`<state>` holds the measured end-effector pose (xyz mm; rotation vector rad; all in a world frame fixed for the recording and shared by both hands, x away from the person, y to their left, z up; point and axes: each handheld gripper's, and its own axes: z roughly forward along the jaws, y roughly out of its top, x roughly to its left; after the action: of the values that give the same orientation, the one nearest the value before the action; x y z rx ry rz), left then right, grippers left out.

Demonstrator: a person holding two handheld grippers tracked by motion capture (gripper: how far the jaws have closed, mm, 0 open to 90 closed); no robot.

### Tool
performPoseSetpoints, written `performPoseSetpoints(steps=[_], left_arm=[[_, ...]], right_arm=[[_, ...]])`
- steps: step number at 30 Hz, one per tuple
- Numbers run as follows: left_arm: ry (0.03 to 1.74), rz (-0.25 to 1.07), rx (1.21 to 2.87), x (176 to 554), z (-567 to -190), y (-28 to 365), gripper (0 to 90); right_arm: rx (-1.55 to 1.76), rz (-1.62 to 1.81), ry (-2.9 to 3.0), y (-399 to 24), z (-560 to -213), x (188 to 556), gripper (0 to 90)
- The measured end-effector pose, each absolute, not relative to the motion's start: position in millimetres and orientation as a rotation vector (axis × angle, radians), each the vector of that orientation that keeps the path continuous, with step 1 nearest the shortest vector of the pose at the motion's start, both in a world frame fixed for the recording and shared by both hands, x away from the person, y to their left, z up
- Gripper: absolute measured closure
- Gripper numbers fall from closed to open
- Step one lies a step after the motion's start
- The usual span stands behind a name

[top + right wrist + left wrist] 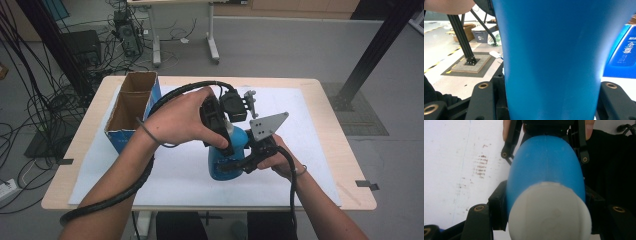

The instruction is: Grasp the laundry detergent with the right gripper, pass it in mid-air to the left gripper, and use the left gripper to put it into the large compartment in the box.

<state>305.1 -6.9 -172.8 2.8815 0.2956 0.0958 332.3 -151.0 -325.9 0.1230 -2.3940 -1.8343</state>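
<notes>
High view, bottle: the blue bottle [235, 150] stands near the middle of the white sheet [310, 150], right of the cardboard box [131, 107]
High view, left gripper: the left gripper [220, 131] comes from above and clamps the bottle's upper part, probably to steady or work the top
High view, right gripper: the right gripper [243, 162] clamps the lower body from the side away from the box, likely bracing it
High view, surface: wooden table [327, 107] under the sheet; grey floor with cables beyond the box
Left gripper view: jaws pinch the bottle just below its white cap [549, 211]; the stained sheet lies beyond
Right gripper view: jaws closed on the blue body [551, 60]; the box's blue side [624, 50] behind, and a black frame post [461, 35] on the floor
</notes>
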Motion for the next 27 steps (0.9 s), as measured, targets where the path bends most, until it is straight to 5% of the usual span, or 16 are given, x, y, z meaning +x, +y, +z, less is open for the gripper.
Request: performPoseSetpoints(steps=[10,20,27], left_arm=[[0.32,0.102,2.873,304,-170,-3,37.9],[0.35,0.092,2.869,305,-170,0,37.9],[0.391,0.081,2.856,307,-169,4,37.9]], right_arm=[[0.042,-1.869,-2.408,-151,-326,332,29.5],[0.024,-1.839,-2.389,-155,-325,333,5.0],[0.041,-1.798,-2.421,-157,-321,331,3.6]])
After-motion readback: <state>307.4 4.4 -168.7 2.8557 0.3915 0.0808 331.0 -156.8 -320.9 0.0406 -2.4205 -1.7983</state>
